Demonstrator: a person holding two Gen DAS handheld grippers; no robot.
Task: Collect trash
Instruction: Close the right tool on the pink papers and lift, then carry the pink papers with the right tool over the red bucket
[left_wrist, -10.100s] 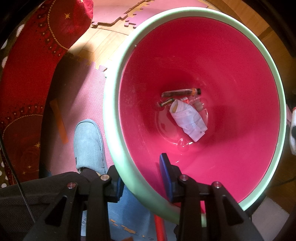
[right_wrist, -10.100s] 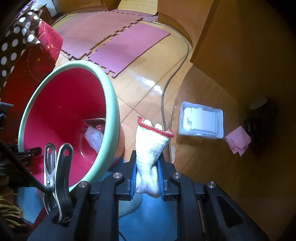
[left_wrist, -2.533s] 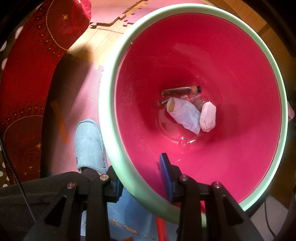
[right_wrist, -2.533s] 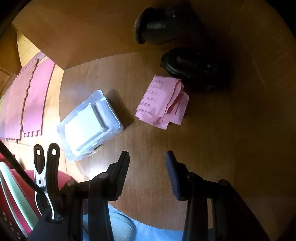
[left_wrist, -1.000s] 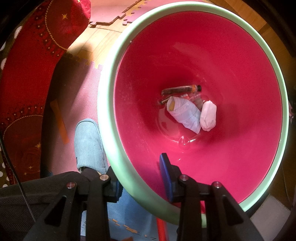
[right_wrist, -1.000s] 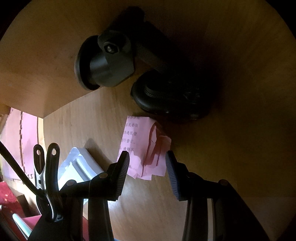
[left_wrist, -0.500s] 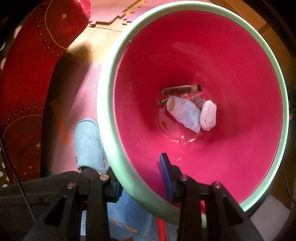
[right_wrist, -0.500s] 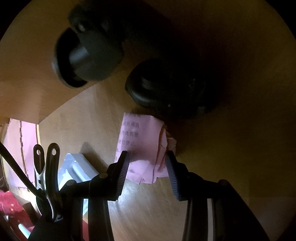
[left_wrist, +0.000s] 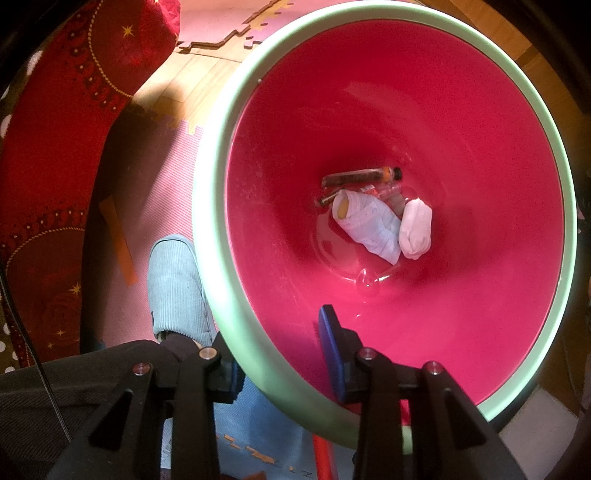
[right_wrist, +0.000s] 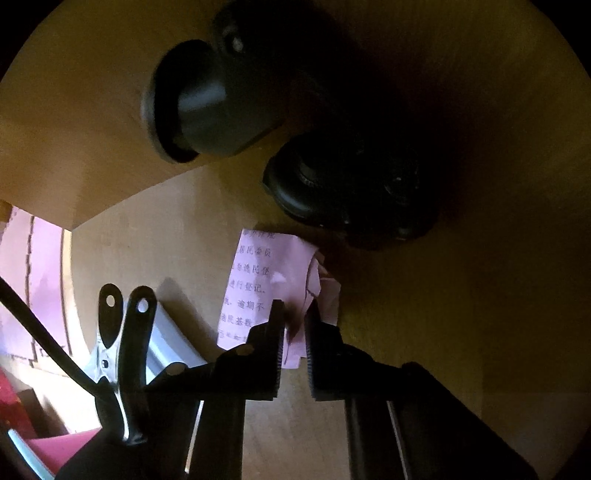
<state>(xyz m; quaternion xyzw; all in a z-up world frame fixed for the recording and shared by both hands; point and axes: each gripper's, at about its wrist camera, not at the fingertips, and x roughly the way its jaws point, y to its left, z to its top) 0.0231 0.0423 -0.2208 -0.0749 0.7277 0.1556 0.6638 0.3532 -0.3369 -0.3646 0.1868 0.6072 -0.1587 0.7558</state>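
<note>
Leftmost, a red patterned cushion (left_wrist: 55, 155) lies on the floor beside the person's grey slipper (left_wrist: 177, 288), and next to that the left claw (left_wrist: 280, 369) is clamped on the pale green rim of the bin (left_wrist: 210, 236), one finger outside the wall and one inside against the red lining. At the bottom of the bin lie a rolled white sock (left_wrist: 365, 225), a second white bundle (left_wrist: 415, 229) touching it, and a small brown bottle (left_wrist: 360, 177) just behind them.

Moving to the right wrist view, a metal clip (right_wrist: 122, 325) hangs at the left, a clear plastic tray (right_wrist: 166, 343) lies on the wooden floor (right_wrist: 443, 332) just behind it, and the pink paper slip (right_wrist: 266, 284) lies crumpled near a dark chair castor (right_wrist: 351, 192). The right claw (right_wrist: 293, 332) is closing, its jaws nearly together with the paper's creased near edge between them; whether the pads already bite is hard to tell.

To do this well, I judge the pinch should gather the raised crumple, not the flat printed part, so the thin sheet does not slide out. Lift straight up, clear of the castor, and keep the bin steady and tilted open for the drop
</note>
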